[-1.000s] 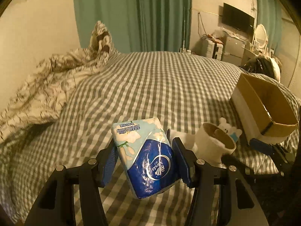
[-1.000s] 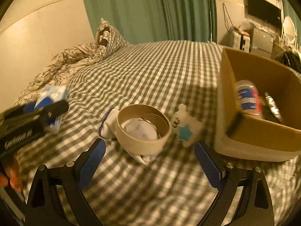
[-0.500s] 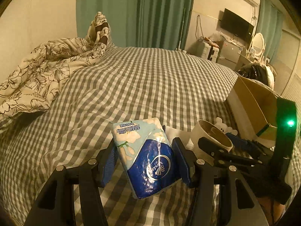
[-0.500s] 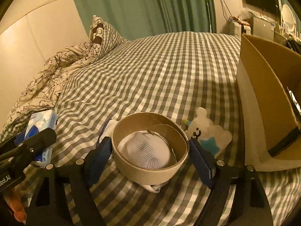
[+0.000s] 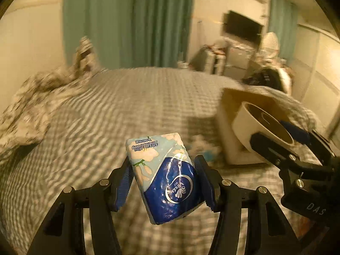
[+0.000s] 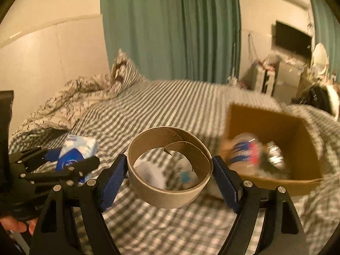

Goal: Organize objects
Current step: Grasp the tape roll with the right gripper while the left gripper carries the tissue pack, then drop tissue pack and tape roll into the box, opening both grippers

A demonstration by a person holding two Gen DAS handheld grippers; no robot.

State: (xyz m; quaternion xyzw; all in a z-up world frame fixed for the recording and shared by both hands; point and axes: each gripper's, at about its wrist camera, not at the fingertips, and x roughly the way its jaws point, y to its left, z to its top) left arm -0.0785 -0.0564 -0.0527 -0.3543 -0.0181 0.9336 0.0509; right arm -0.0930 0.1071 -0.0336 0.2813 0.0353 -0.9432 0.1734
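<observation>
We had both tools loaded over the bed (image 5: 131, 106). The left tool (image 5: 163, 182) was clamped on the tissue pack (image 5: 163, 176), its 2 blue pads pressing the long sides around mid-length. We judged the pack light, soft and crushable with a slick plastic wrap. It sat skewed between the pads, so a slip looked possible, and a hold lower toward the pack's middle would be safer.

The right tool (image 6: 170, 170) had just been closing and its pads were seated on opposite sides of the cardboard ring (image 6: 170, 165), which hung clear of the bedding. We read the ring as light, thin-walled and springy, with a loose inner layer peeling inward, so it would deform if squeezed harder. Gripping across the diameter on the outer wall seemed the right hold.

On pose, both tools pointed forward and moderately downward, side by side, with the left tool visible at the lower left of the right wrist view. The ring sat just short of the open cardboard box (image 6: 265, 127), which already held a bottle and other blurred items. A small plush toy (image 5: 204, 148) lay on the bed below, blurred.
</observation>
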